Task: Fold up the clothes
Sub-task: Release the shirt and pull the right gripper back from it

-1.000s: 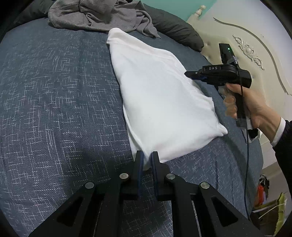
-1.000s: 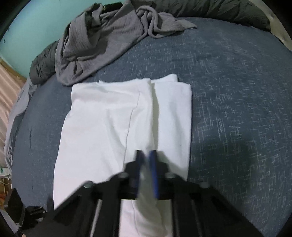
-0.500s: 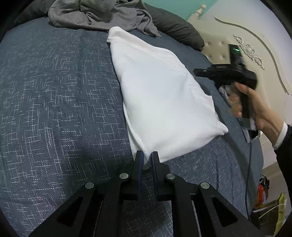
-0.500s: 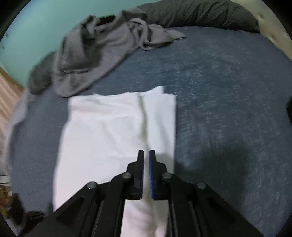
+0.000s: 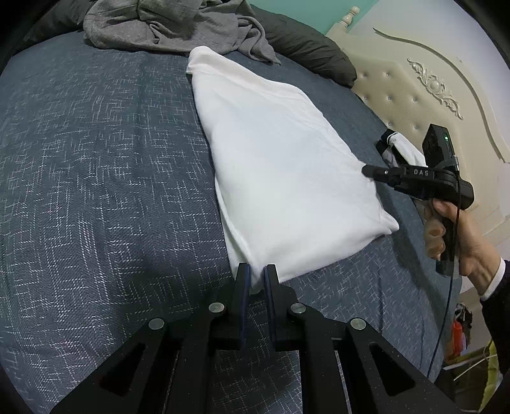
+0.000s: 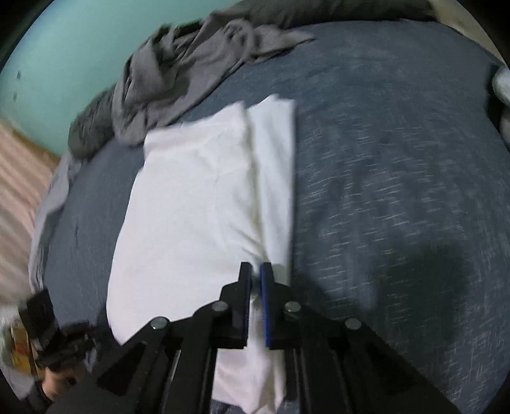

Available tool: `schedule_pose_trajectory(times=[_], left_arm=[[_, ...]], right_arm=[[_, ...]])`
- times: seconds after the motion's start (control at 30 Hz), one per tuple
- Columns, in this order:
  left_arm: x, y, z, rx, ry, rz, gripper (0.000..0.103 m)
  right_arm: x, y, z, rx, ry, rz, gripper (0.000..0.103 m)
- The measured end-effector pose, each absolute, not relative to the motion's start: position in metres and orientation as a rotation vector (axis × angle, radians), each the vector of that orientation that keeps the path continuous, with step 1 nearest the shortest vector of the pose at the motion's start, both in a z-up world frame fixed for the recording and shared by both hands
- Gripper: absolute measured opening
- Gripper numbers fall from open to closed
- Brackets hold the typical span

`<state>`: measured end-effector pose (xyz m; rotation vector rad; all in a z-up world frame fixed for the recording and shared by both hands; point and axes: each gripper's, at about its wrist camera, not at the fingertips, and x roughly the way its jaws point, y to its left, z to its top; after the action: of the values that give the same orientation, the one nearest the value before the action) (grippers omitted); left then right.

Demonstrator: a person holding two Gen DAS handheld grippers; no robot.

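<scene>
Mid-fold: white cotton garment (image 5: 287, 178) flat on blue woven bedspread (image 5: 95, 175). Left gripper (image 5: 255, 274) pinched narrow on near corner; right gripper (image 6: 255, 280) narrow at edge, grasp unclear. Next: carry corners across together.

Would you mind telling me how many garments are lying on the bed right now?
2 clearly. The white garment lies folded mid-bed, held by both grippers; the grey garment sits crumpled beyond it. A third item may lie by the headboard, though that one is unclear.
</scene>
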<state>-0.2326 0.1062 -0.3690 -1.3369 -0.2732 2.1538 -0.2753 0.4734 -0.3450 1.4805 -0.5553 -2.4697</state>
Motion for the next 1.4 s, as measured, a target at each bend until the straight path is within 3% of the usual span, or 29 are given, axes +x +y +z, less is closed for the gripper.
schedule_pose_trajectory(times=[0.27, 0.57, 0.7, 0.97, 1.17, 1.4], left_arm=[[-0.232, 0.107, -0.369, -1.343, -0.289, 2.143, 0.01], [-0.229, 0.099, -0.366, -1.346, -0.308, 2.147, 0.01], [-0.228, 0.086, -0.358, -1.335, -0.335, 2.179, 0.01], [-0.226, 0.059, -0.349, -1.324, -0.383, 2.218, 0.01], [-0.224, 0.056, -0.344, -1.308, -0.397, 2.215, 0.011], [-0.23, 0.064, -0.352, -1.325, -0.409, 2.193, 0.02]], right_arm=[[-0.277, 0.491, -0.364, 1.458, -0.797, -2.46, 0.006], [-0.239, 0.494, -0.338, 1.41, -0.746, -2.635, 0.015], [-0.21, 0.468, -0.328, 1.341, -0.779, -2.607, 0.028], [-0.182, 0.371, -0.331, 1.329, -0.652, -2.494, 0.028], [-0.184, 0.342, -0.354, 1.373, -0.71, -2.473, 0.028], [-0.18, 0.341, -0.359, 1.396, -0.714, -2.495, 0.028]])
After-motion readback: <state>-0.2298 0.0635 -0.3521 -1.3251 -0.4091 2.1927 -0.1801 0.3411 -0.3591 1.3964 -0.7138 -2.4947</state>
